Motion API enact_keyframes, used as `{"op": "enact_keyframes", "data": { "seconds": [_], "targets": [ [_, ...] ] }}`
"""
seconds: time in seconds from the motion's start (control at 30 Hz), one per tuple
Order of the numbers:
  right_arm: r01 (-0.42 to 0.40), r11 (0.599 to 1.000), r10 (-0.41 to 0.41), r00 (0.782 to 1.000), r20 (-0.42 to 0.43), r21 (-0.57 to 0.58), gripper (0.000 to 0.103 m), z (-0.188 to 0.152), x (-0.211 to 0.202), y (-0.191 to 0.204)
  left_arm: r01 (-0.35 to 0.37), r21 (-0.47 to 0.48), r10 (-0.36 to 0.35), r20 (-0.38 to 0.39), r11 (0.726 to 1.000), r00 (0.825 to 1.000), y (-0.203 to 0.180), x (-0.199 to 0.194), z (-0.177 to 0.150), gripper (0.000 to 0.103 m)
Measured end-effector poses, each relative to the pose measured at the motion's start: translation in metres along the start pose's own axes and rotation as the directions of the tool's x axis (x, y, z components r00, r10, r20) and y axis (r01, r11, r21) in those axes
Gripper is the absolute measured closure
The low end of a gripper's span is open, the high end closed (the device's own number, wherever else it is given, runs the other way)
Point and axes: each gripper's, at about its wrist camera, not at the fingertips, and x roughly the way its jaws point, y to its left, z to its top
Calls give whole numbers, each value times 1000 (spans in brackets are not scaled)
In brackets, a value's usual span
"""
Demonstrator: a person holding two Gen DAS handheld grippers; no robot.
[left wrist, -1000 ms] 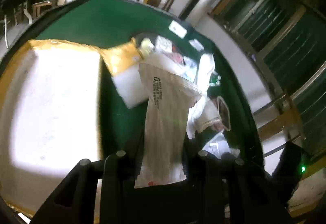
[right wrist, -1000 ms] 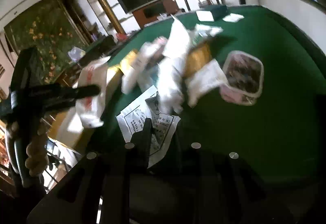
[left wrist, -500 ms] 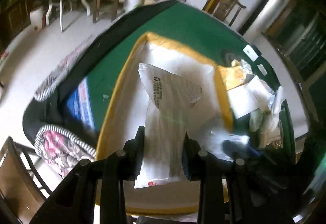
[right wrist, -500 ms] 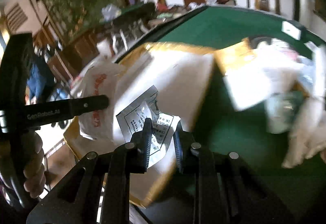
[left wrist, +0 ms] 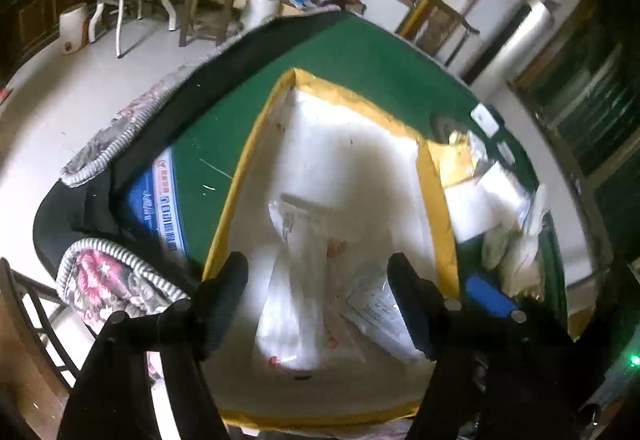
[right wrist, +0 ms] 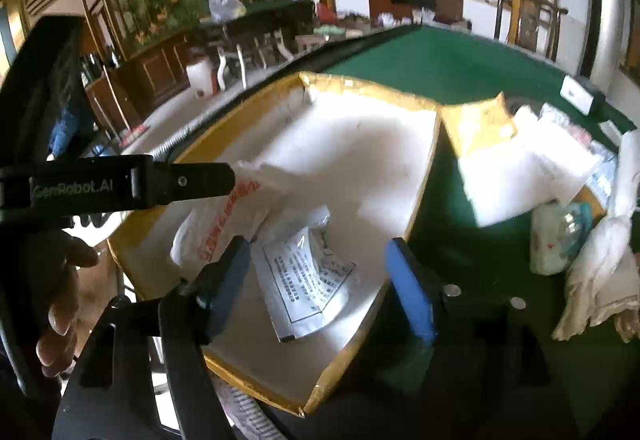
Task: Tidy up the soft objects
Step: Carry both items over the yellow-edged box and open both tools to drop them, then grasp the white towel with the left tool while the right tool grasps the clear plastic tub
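Right wrist view: both the left hand-held gripper (left wrist: 318,272) and right hand-held gripper (right wrist: 316,256) have just spread, leaving the white bag (right wrist: 216,224) and printed pouch (right wrist: 308,272) in the yellow box (right wrist: 420,200) near the surface's edge. Withdrawing carelessly could snag the bag.

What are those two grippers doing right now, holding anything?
Left gripper: open, jaws just opened; white plastic bag lies loose in the box.
Right gripper: open, jaws just opened; printed packet released.
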Motion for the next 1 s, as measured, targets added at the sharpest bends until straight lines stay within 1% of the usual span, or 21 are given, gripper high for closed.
{"op": "enact_keyframes", "data": {
  "seconds": [0.07, 0.13, 0.17, 0.23, 0.27, 0.33, 0.4, 0.47, 0.53, 0.6, 0.67, 0.7, 0.77, 0.83, 0.87, 0.9, 0.93, 0.97, 1.0],
  "targets": [
    [-49, 998, 48, 998, 34, 40, 31, 0, -14, -10, 8, 23, -9, 51, 1000, 999, -9, -10, -1, 30],
    [-108, 989, 99, 991, 84, 98, 31, -5, -32, -27, 26, 59, -33, 111, 998, 993, -25, -16, -2, 30],
    [-122, 985, 109, 988, 105, 125, 31, -9, -39, -38, 33, 86, -44, 120, 996, 992, -35, -17, -4, 30],
    [-129, 976, 110, 987, 118, 173, 31, -16, -48, -58, 77, 140, -90, 92, 987, 992, -58, -12, -7, 30],
    [-131, 972, 108, 987, 122, 196, 31, -20, -52, -69, 111, 176, -125, 73, 978, 989, -75, -9, -9, 30],
    [-104, 965, 76, 989, 126, 242, 31, -30, -61, -92, 156, 210, -170, 48, 965, 984, -95, -4, -13, 30],
    [-62, 956, 25, 991, 132, 285, 31, -42, -72, -117, 203, 252, -214, 16, 946, 977, -115, 3, -17, 30],
    [-25, 942, -21, 991, 131, 336, 31, -51, -81, -139, 227, 276, -229, -23, 934, 973, -139, 14, -20, 30],
    [-4, 924, -51, 990, 134, 383, 31, -60, -92, -164, 253, 322, -246, -62, 912, 967, -165, 26, -23, 30],
    [6, 902, -75, 987, 145, 431, 31, -68, -102, -187, 274, 366, -263, -82, 889, 961, -188, 36, -27, 30],
    [13, 882, -94, 984, 150, 471, 31, -74, -110, -207, 268, 400, -243, -112, 876, 964, -210, 50, -28, 30],
    [20, 870, -107, 983, 148, 492, 31, -77, -113, -217, 273, 425, -244, -124, 863, 962, -224, 59, -27, 30],
    [55, 849, -148, 979, 137, 525, 31, -83, -117, -235, 234, 461, -194, -132, 856, 972, -243, 77, -28, 30],
    [53, 834, -155, 978, 141, 550, 31, -89, -119, -246, 214, 496, -174, -126, 842, 977, -258, 92, -29, 31],
    [52, 831, -155, 978, 140, 554, 31, -90, -119, -251, 209, 518, -165, -129, 830, 978, -267, 102, -29, 31],
    [62, 827, -162, 978, 131, 559, 31, -91, -118, -255, 199, 526, -147, -138, 827, 979, -274, 110, -29, 32],
    [68, 824, -169, 977, 128, 562, 31, -94, -122, -262, 180, 527, -117, -151, 830, 982, -279, 119, -30, 39],
    [71, 824, -174, 976, 131, 562, 31, -94, -124, -264, 168, 547, -100, -152, 820, 983, -283, 125, -33, 44],
    [71, 824, -176, 975, 135, 563, 31, -94, -125, -267, 139, 582, -69, -141, 801, 988, -287, 130, -37, 63]
  ]
}}
